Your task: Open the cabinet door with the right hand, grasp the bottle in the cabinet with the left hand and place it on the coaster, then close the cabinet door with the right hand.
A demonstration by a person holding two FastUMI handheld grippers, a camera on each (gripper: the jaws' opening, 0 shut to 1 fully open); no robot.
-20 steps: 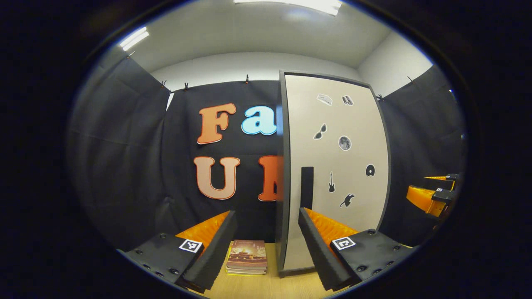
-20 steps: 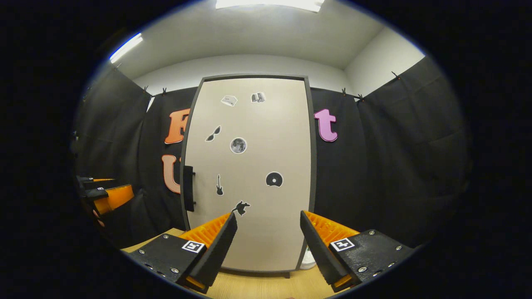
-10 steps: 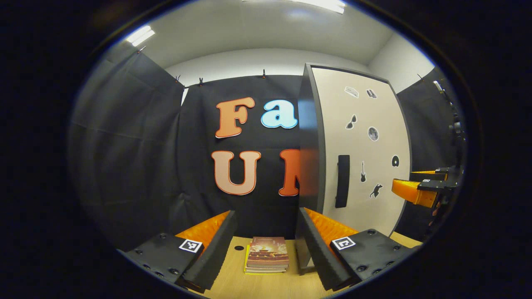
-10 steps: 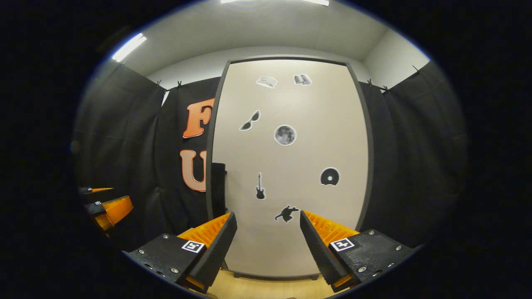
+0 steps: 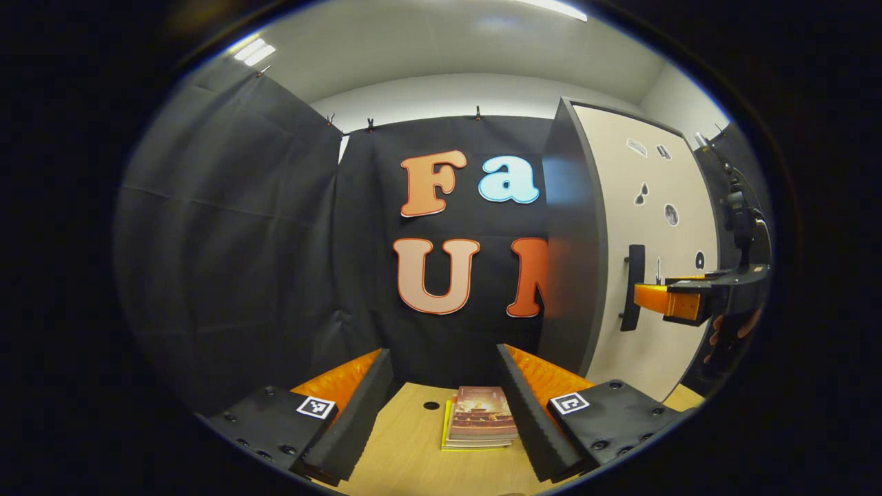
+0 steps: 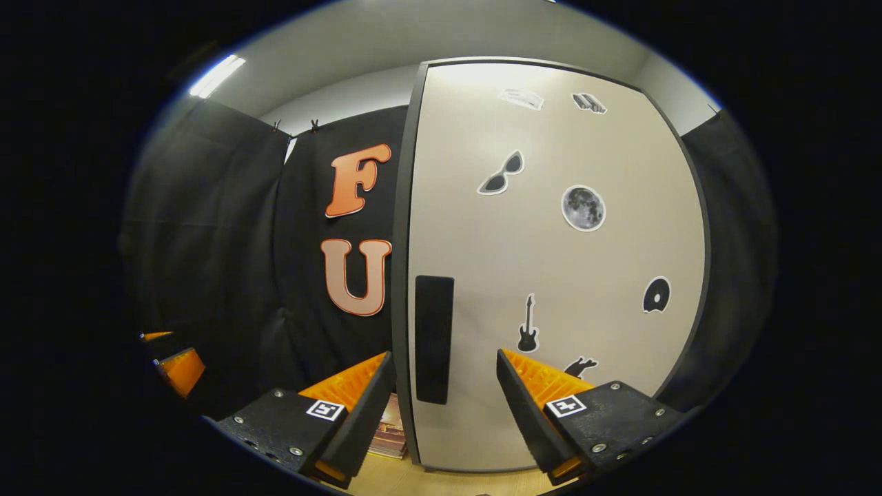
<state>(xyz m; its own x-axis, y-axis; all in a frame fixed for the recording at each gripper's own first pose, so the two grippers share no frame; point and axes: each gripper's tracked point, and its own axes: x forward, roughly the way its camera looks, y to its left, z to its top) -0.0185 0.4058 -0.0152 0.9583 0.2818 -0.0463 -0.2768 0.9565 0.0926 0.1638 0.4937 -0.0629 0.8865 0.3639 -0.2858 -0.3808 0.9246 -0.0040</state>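
Black cloth walls close off the booth behind our pale wooden table (image 5: 406, 455). One cabinet (image 6: 551, 262) stands on it, door shut, so the bottle is hidden from us, presumably inside. We judge the opening step is in hand: our right tool (image 6: 444, 406), spread wide and empty, sits just before the single dark handle (image 6: 434, 337). Next it must close on that handle and pull. Our left tool (image 5: 444, 406) waits released above one stack of books (image 5: 480, 426).
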